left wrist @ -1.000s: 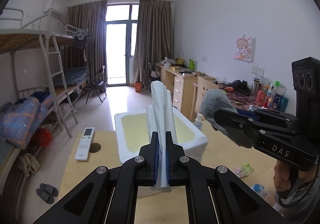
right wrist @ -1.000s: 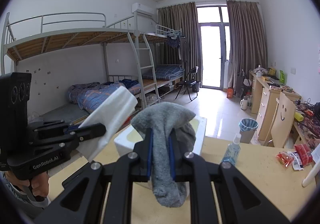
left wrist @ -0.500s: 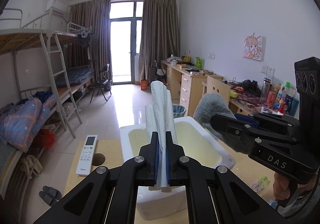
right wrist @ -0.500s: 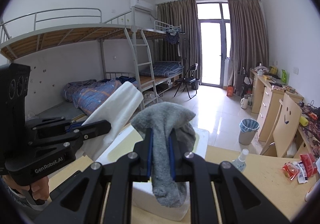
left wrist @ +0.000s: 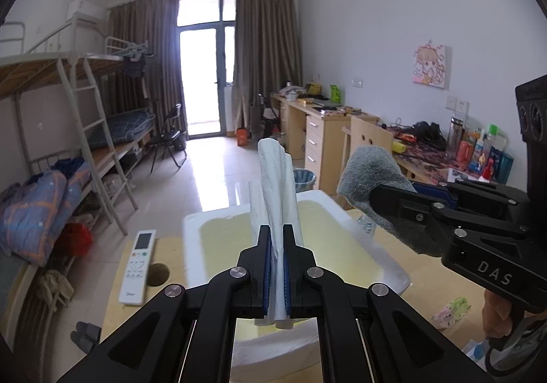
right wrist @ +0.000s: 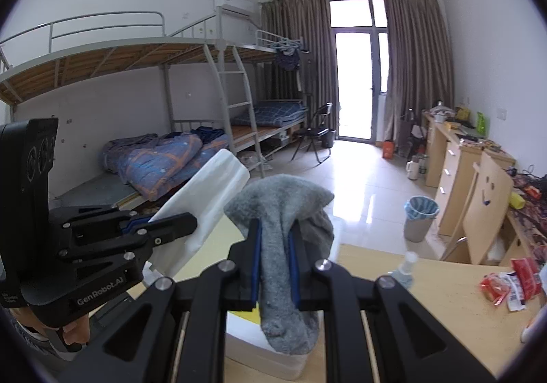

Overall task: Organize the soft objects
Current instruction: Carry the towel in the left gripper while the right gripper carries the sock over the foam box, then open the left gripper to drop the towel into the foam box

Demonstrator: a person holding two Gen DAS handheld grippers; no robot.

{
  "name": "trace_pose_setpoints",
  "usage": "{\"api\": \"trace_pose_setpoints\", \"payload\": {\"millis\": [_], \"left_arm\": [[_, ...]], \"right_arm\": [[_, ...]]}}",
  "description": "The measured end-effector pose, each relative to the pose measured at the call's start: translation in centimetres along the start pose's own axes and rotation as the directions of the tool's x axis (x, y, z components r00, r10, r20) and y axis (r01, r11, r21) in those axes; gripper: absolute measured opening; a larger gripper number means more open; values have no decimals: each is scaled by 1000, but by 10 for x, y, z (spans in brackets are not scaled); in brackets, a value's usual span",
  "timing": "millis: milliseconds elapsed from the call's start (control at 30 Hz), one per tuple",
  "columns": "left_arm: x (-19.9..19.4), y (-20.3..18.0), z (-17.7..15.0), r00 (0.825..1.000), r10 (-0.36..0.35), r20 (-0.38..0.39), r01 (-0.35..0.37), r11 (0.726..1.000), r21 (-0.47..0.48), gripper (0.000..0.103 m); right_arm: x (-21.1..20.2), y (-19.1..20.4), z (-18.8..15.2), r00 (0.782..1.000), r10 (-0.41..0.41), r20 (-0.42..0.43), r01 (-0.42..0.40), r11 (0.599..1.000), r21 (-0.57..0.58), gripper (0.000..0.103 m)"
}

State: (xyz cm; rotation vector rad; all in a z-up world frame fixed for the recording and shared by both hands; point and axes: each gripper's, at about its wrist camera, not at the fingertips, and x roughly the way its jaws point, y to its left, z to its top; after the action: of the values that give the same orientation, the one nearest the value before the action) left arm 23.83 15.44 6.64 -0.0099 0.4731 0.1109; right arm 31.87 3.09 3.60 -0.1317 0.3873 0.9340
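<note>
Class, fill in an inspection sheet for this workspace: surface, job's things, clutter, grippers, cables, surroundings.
Surface: wooden table with a round hole.
Job's things: white cloth, grey cloth, white foam box below them.
Clutter: remote control, spray bottle, snack packets.
Grippers: left gripper shut on white cloth; right gripper shut on grey cloth.
Cables: nothing seen on the table.
Surroundings: bunk beds, desks, bin.

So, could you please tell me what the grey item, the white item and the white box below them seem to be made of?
Grey item: fuzzy, matte knit or terry, probably a sock; it sags limply.
White item: soft cloth or thick paper towel, hard to tell; faintly textured, folded, standing stiffly.
White box: likely foam; thick, matte, grainy walls, yellowish inside.
</note>
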Motion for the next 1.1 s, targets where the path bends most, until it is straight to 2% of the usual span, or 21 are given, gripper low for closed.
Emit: {"api": "trace_pose_setpoints", "payload": {"millis": [67, 200, 567, 633, 700, 767, 900, 1100], "left_arm": [[7, -8, 1, 1000, -15, -10, 15, 1000, 19, 6], [14, -7, 0, 999, -36, -18, 36, 999, -4, 6], [17, -1, 2, 999, 16, -32, -17, 1000, -24, 7], [18, 0, 3, 999, 26, -36, -27, 999, -25, 24], [16, 4, 4, 999, 40, -28, -41, 998, -37, 79], [10, 8, 6, 997, 77, 17, -76, 996, -55, 96], [2, 11, 10, 989, 138, 50, -136, 990, -43, 102], [-2, 15, 6, 985, 167, 49, -165, 986, -37, 102]], "right_arm": [[-8, -4, 0, 1000, -27, 3, 27, 1000, 2, 18], [-15, -14, 1, 998, -61, 7, 61, 998, 21, 18], [-9, -15, 2, 999, -47, -2, 47, 998, 28, 18], [-8, -16, 3, 999, -45, -3, 45, 999, 30, 18], [-8, -16, 3, 999, -46, -2, 46, 999, 28, 18], [-8, -16, 3, 999, -46, 0, 46, 998, 34, 18], [-9, -17, 4, 999, -46, 5, 46, 998, 32, 18], [-6, -16, 2, 1000, -27, -8, 27, 999, 32, 18]]}}
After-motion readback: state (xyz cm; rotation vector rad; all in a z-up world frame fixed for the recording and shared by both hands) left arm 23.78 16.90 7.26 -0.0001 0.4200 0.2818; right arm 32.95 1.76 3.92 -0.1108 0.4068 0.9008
